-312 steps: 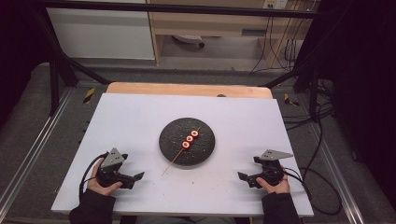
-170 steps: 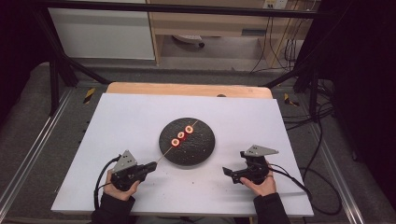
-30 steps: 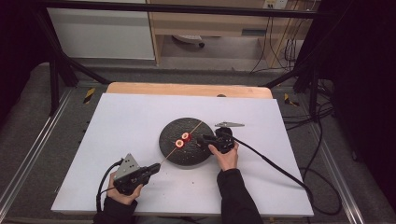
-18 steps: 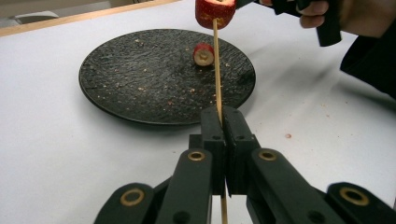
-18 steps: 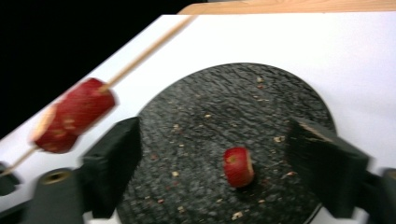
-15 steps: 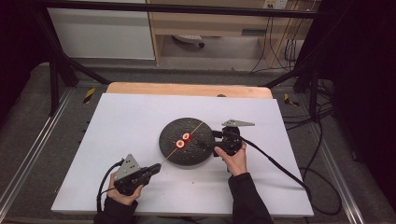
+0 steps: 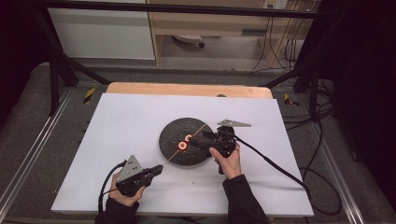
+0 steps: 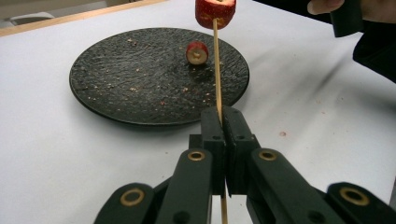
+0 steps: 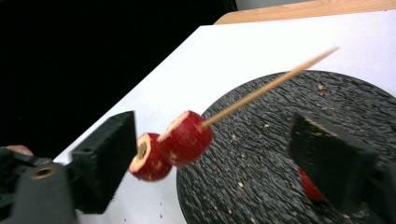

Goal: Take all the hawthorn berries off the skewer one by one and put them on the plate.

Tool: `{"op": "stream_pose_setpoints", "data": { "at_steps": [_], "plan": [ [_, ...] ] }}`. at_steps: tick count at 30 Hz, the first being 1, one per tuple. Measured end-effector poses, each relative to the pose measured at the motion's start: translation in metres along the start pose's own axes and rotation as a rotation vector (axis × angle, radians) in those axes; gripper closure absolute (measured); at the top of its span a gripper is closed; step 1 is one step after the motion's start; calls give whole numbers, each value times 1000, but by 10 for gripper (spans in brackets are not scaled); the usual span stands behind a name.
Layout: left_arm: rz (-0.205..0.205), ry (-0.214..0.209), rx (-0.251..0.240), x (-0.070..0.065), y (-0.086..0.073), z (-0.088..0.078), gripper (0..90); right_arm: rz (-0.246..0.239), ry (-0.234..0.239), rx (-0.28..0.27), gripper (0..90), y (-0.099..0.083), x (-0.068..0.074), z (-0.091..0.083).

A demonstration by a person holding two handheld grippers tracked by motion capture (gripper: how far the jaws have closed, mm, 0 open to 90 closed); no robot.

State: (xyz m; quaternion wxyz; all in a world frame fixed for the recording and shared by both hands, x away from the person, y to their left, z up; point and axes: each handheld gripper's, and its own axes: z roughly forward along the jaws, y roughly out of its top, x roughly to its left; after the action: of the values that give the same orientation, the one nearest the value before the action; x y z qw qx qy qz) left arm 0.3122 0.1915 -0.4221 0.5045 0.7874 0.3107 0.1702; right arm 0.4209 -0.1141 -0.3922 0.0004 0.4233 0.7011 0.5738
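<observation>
L gripper point(image 8: 223, 135) jaws pinched skewer point(image 8: 216, 65); R gripper point(image 9: 219, 158) jaws gaped wide, just closing slightly around nothing, so the skewered slice point(image 9: 186, 138) could've slid off mid-frame.

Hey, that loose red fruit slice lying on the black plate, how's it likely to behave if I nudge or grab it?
The loose slice looks short and round, so a nudge may roll it across the plate. It seems soft and moist, judging by crumbs shed around it, so a hard squeeze would probably crush it. Being small, it is likely light and may skid.

plate point(image 8: 140, 88): my dark, rough, matt stoneware look
skewer point(image 8: 217, 70): pale, smooth wood
desk point(image 7: 126, 121): white, matt top, wooden edge
my claws: black matt plastic
</observation>
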Motion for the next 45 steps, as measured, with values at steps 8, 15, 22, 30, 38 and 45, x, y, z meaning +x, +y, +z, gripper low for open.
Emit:
{"op": "stream_pose_setpoints", "data": {
  "at_steps": [8,15,22,30,38,45],
  "plan": [
    [6,-1,-3,-1,0,0,881,27,23,-7,392,-3,2,10],
    [8,-1,-2,-2,0,1,881,58,60,10,551,-4,2,11],
    [7,-1,-10,-2,1,0,881,79,85,14,605,-2,2,10],
    [9,-1,-21,-2,2,-2,881,85,67,-14,611,4,2,5],
    [11,-4,-31,-3,3,-4,881,74,23,-41,611,20,-4,-6],
    [11,-3,-36,-2,3,-4,881,71,-22,-68,613,35,-12,-16]
  ]
}}
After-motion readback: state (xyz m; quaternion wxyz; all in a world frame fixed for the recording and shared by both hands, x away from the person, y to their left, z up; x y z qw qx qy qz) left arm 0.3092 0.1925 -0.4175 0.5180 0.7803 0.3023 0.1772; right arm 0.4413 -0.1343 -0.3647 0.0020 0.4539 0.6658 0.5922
